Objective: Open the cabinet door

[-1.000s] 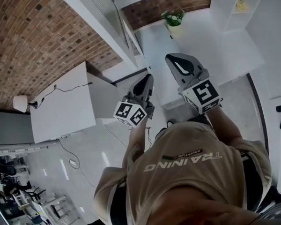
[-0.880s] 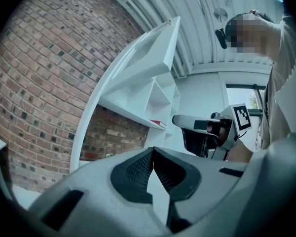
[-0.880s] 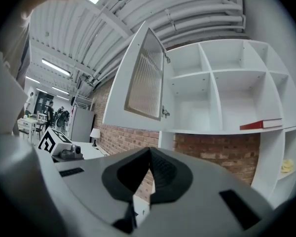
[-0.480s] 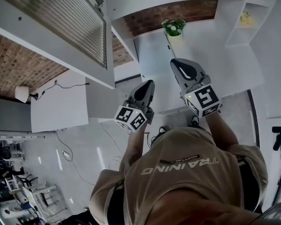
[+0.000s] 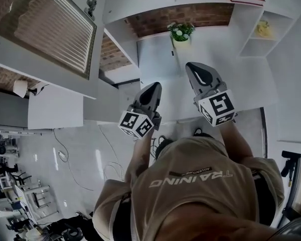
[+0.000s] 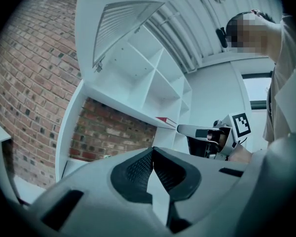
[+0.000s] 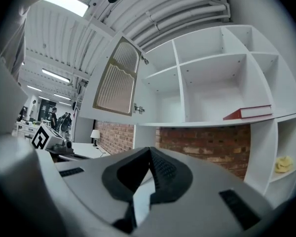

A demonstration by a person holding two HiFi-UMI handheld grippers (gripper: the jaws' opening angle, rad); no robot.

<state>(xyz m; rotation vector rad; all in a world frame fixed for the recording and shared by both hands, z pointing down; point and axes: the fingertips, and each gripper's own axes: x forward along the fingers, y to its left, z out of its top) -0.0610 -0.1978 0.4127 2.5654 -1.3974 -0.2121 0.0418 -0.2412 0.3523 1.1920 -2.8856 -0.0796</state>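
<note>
An upper cabinet door with a ribbed panel stands swung open at the top left of the head view; it also shows as door and door, hinged to a white shelf unit. My left gripper and right gripper are held level side by side in front of the person, short of the shelf unit and touching nothing. Both are shut and hold nothing: the left gripper and the right gripper each have their pads meeting at the tip. The right gripper also shows beside the left one.
A potted plant sits on the white counter ahead, with a flat panel bearing a small dark knob below it. A red book and a yellow thing lie in the shelves. A lamp stands on a white table at the left.
The person and both grippers have moved toward the shelf unit. The open ribbed door has come into view at the upper left where brick wall showed. Both grippers stay shut.
</note>
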